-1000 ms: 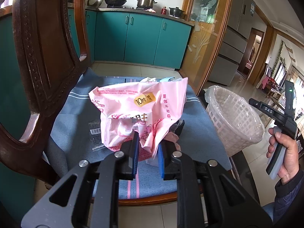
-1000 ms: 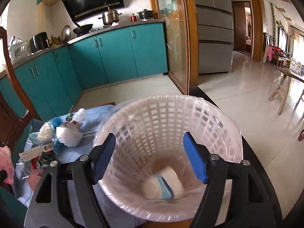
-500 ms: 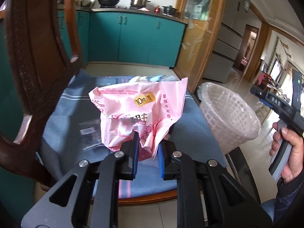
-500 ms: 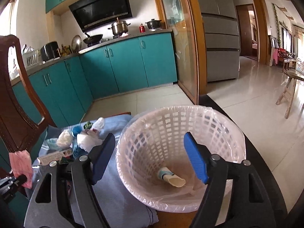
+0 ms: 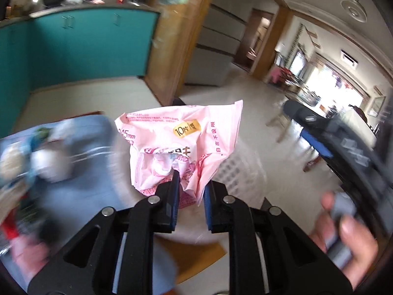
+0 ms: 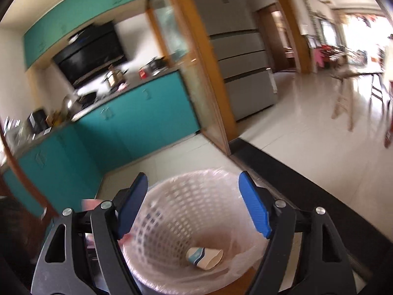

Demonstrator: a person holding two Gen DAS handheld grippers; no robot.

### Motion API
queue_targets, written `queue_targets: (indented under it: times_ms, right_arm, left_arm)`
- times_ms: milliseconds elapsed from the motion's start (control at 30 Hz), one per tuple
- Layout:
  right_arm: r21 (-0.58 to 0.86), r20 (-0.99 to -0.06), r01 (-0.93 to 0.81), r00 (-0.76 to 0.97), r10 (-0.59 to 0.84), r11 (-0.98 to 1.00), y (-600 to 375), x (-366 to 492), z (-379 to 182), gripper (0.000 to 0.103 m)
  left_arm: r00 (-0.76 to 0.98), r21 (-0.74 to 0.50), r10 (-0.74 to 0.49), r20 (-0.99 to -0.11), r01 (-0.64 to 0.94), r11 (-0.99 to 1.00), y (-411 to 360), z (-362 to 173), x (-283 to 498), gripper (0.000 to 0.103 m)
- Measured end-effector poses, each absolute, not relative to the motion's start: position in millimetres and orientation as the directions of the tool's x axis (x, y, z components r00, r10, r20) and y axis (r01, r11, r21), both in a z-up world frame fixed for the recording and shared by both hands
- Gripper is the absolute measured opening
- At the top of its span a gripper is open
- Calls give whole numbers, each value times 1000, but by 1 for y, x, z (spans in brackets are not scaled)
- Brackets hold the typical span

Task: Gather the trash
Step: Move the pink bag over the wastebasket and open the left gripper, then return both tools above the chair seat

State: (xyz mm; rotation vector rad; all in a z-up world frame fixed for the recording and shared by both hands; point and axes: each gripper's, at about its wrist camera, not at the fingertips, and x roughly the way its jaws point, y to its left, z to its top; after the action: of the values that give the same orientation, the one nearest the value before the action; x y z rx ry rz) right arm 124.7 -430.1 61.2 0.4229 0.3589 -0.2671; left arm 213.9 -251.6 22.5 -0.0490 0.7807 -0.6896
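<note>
While the pink wrapper (image 5: 181, 145) sticks up, crumpled, its bottom is pinched tight in the left hand-held gripper (image 5: 189, 188), over the white basket (image 6: 186, 223); the right hand-held gripper (image 6: 194, 204) gapes wide, empty; a paper cup (image 6: 205, 258) lies in the basket.

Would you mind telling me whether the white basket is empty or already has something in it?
Not empty. The right wrist view shows one paper cup lying on its side at the bottom of the plastic-lined white basket; nothing else visible inside.

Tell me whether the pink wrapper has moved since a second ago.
Yes. The pink wrapper, shut in the left gripper, has swung off the blue cloth rightward toward the white basket.
</note>
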Motion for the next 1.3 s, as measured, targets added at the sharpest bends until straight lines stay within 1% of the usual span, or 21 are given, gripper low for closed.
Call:
queue_targets:
  times_ms: [33,67,100,133,167,233,267,367,467,533,633,700,767,833,867,1000,1100,1167,1300]
  right_arm:
    - [352,-388,332,903,-186,875,-433,124,62,76]
    - [348,-383,340,902,-199,873,-434,122,62,77]
    - [340,-381,343,901,-205,876,-434,122,62,77]
    - [337,-383,341,901,-203,878,-433,123,62,77]
    - [336,-386,336,901,-196,880,-433,123,61,77]
    - [333,-386,320,904,-181,887,-429,124,60,77]
    - [329,-386,310,906,-172,892,-425,124,60,77]
    - [323,-395,262,911,-122,910,-411,130,61,77]
    - [312,-416,167,909,-23,935,-378,133,60,79]
    - [308,-436,88,898,59,947,-350,135,59,82]
    - [288,-483,-37,857,178,957,-295,128,52,83]
    - [284,-520,-117,815,256,952,-260,120,44,83]
    - [272,-544,-168,786,296,947,-237,113,39,83]
    - [247,-563,-204,765,311,947,-215,101,32,83]
    - [237,-569,-218,759,317,947,-208,98,30,83]
    - [236,-566,-218,761,317,947,-202,93,29,83]
    - [239,-557,-206,772,308,949,-202,91,30,83]
    - [235,-560,-203,771,303,951,-200,94,28,83]
    - [218,-573,-196,767,288,956,-198,98,22,83]
  left_arm:
    - [478,-292,-593,-648,563,773,-265,17,221,27]
    - [473,-284,-582,-661,561,778,-273,13,225,38]
    - [496,-250,-541,-679,536,806,-278,8,230,47]
    - [525,-225,-509,-682,511,829,-277,6,232,63]
    - [556,-208,-483,-676,484,850,-271,6,232,72]
    - [611,-192,-440,-659,429,883,-246,11,225,78]
    - [623,-189,-431,-653,417,889,-235,14,222,83]
    - [709,-105,-337,-620,350,931,-176,33,187,92]
    - [779,-45,-244,-578,267,963,-116,51,147,97]
    - [805,-41,-194,-561,207,978,-75,58,126,98]
    - [805,-88,-143,-576,112,990,-16,57,104,99]
    - [796,-99,-118,-594,73,992,4,44,100,99]
    - [779,-84,-113,-616,77,993,12,28,98,99]
    - [752,-45,-93,-653,85,995,14,17,103,99]
    - [742,-46,-101,-663,94,995,14,15,105,99]
    - [745,-74,-145,-651,128,989,17,16,101,99]
    - [740,-83,-153,-655,131,988,14,13,101,99]
    - [729,-106,-161,-666,120,987,16,11,103,99]
    - [721,-110,-156,-675,110,988,18,11,105,99]
